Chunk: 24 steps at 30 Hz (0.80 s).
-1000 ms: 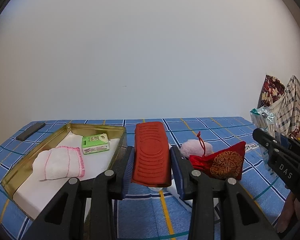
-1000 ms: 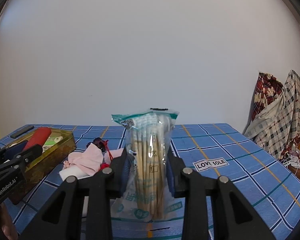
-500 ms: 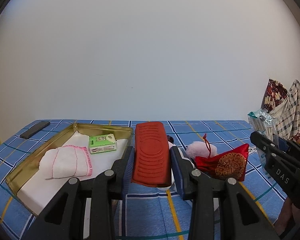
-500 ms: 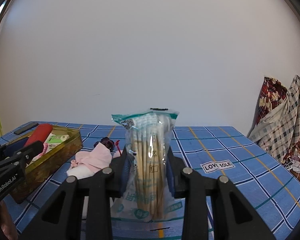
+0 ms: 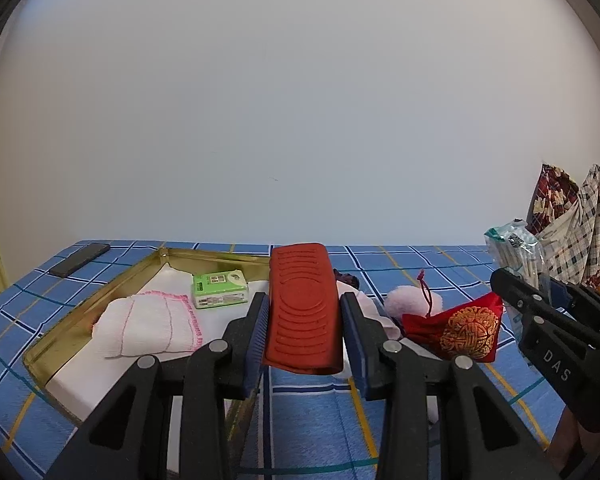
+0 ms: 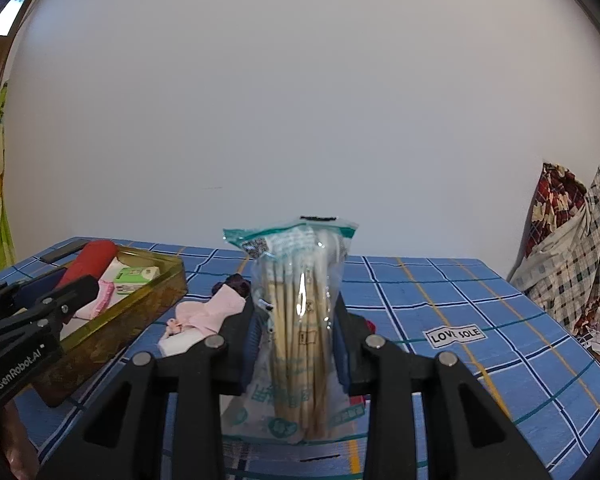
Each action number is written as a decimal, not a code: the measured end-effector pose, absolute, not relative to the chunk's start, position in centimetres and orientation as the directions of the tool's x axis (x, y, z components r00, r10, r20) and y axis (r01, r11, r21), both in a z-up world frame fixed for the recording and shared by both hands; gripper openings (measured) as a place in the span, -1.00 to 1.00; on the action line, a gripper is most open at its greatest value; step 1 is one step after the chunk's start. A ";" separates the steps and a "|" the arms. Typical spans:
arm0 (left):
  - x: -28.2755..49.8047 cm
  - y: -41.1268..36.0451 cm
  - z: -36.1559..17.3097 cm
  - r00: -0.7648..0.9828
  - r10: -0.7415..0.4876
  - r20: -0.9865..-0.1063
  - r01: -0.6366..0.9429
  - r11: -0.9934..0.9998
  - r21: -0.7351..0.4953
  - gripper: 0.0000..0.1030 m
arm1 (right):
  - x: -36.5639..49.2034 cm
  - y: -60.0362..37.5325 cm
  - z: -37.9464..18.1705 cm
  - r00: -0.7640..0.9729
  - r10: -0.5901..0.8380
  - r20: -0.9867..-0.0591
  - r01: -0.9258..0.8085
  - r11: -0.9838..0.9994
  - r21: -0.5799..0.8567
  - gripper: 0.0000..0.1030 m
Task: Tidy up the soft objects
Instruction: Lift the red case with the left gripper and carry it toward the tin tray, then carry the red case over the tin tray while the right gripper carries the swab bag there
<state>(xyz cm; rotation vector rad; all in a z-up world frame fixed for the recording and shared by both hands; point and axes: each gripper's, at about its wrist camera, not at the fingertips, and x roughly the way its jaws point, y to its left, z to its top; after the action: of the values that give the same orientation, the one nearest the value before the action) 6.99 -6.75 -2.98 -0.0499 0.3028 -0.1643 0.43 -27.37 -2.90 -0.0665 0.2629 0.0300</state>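
My left gripper [image 5: 303,322] is shut on a ribbed red pad [image 5: 302,304], held above the right edge of a gold tin box [image 5: 72,322]. In the box lie a white cloth with pink stitching [image 5: 148,324] and a green tissue pack [image 5: 219,289]. My right gripper [image 6: 298,328] is shut on a clear bag of cotton swabs [image 6: 298,300], upright over the blue checked cloth. It also shows at the right of the left wrist view as the right gripper [image 5: 540,312]. A red embroidered pouch [image 5: 458,332] and a pink pompom [image 5: 410,300] lie between the two.
A pink sock [image 6: 212,312] with a dark item [image 6: 238,282] lies beside the box. A black phone [image 5: 80,264] rests at the far left. A "LOVE SOLE" label [image 6: 454,336] sits right of centre. Plaid and floral fabric [image 6: 572,264] is piled at the right edge.
Both views have drifted slightly to the left, so the box and pouch sit further right in the pictures. Both grips are unchanged.
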 end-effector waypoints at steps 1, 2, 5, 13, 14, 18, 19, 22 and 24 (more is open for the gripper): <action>7.0 -6.7 -3.0 0.942 -0.167 -0.292 0.152 0.986 -0.074 -0.25 | 0.4 -27.2 -2.9 0.965 0.024 -0.261 -0.042 0.997 -0.062 -0.39; 6.9 -6.7 -3.0 0.942 -0.167 -0.291 0.151 0.986 -0.075 -0.25 | 0.4 -27.1 -3.0 0.965 0.026 -0.261 -0.044 0.997 -0.063 -0.39; 6.8 -6.6 -2.9 0.943 -0.163 -0.290 0.146 0.986 -0.077 -0.25 | 0.4 -26.5 -3.0 0.965 0.033 -0.261 -0.052 0.996 -0.067 -0.39; 6.1 -6.3 -2.8 0.953 -0.145 -0.266 0.134 0.989 -0.061 -0.25 | 0.3 -25.1 -3.0 0.963 0.056 -0.264 -0.080 0.994 -0.080 -0.39; 6.0 -6.2 -2.8 0.954 -0.144 -0.265 0.133 0.989 -0.059 -0.25 | 0.3 -25.0 -3.0 0.963 0.059 -0.264 -0.082 0.994 -0.079 -0.39; 6.0 -5.9 -2.9 0.955 -0.141 -0.263 0.130 0.990 -0.061 -0.25 | 0.4 -24.5 -3.1 0.962 0.065 -0.264 -0.088 0.993 -0.077 -0.39; 5.9 -5.9 -2.9 0.955 -0.139 -0.262 0.128 0.990 -0.062 -0.25 | 0.5 -24.3 -3.1 0.962 0.067 -0.264 -0.090 0.993 -0.077 -0.39; 5.9 -5.6 -2.9 0.955 -0.137 -0.262 0.124 0.990 -0.065 -0.25 | 0.6 -23.9 -3.2 0.961 0.073 -0.266 -0.097 0.992 -0.079 -0.39; 5.9 -5.4 -2.9 0.956 -0.134 -0.261 0.121 0.991 -0.064 -0.25 | 0.6 -23.8 -3.2 0.961 0.078 -0.267 -0.102 0.992 -0.079 -0.39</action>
<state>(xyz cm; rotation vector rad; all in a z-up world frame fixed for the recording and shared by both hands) 5.90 -5.41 -2.85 -0.0472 0.2678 -0.1295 0.61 -23.83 -3.24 -0.0920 0.2663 0.0911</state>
